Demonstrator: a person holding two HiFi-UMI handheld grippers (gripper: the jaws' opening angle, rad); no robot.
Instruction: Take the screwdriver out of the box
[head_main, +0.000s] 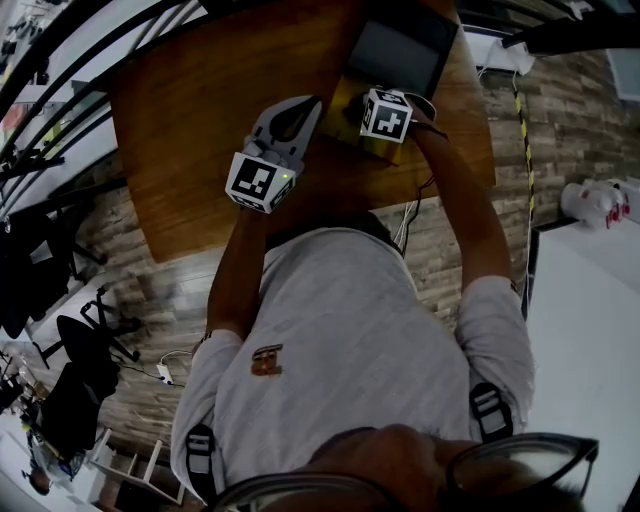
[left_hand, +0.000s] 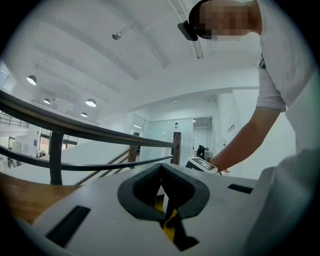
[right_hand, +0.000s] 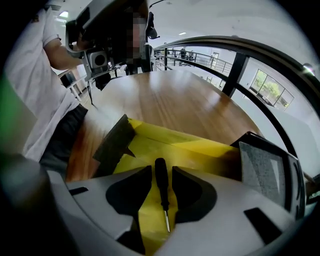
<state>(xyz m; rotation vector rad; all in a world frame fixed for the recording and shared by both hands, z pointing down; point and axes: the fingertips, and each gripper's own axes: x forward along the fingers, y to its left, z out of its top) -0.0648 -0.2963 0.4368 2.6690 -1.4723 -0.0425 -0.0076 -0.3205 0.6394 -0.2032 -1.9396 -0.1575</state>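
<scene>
On the wooden table (head_main: 200, 120), toward its far side in the head view, a yellow box (right_hand: 200, 150) stands open, and just beyond it lies a dark-rimmed grey panel (right_hand: 265, 170), propped a little at the box's right end. Inside the box the screwdriver (right_hand: 161, 182) lies flat on the yellow floor, with its black handle pointing away from the camera and its thin metal shaft pointing back toward it. The right gripper (right_hand: 161, 170) points steeply down into the box. Its jaws stand apart on either side of the handle, and a narrow strip of yellow shows on each side, so the pads do not press on the tool. From above, that gripper's marker cube (head_main: 387, 113) sits right over the box and hides its tips. The left gripper (left_hand: 161, 166) lies about level at the box's left edge. Its dark pads are drawn together to a thin slit, and a sliver of yellow shows low between them. The view is cramped, but they appear to be pinched on the box's wall, which fits the dark wedge (right_hand: 115, 142) standing at the box's left rim in the right gripper view. A person's forearm (left_hand: 250, 135) reaches down past the left gripper toward the box. A dark curved railing (right_hand: 240, 65) runs behind the table.
</scene>
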